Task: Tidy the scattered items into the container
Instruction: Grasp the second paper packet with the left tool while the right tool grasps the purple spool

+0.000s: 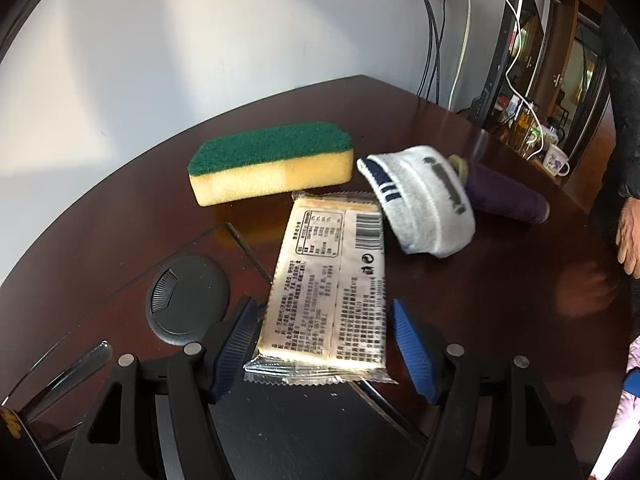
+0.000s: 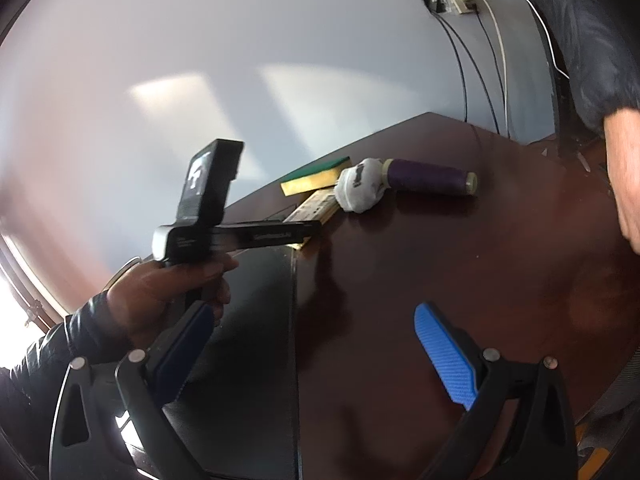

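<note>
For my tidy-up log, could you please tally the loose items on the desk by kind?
Sponge: 1
Wrapped snack packet: 1
Rolled white sock: 1
Purple thread spool: 1
Total: 4

Green-and-yellow sponge point(image 1: 272, 162), white sock point(image 1: 420, 204) with navy stripes, purple spool point(image 1: 508, 196), seemingly cream snack packet point(image 1: 328, 288).

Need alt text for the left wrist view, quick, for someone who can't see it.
The open left gripper straddles a clear-wrapped snack bar on a dark wooden table. Behind it lie a green-and-yellow sponge, a rolled white sock and a purple spool.
</note>
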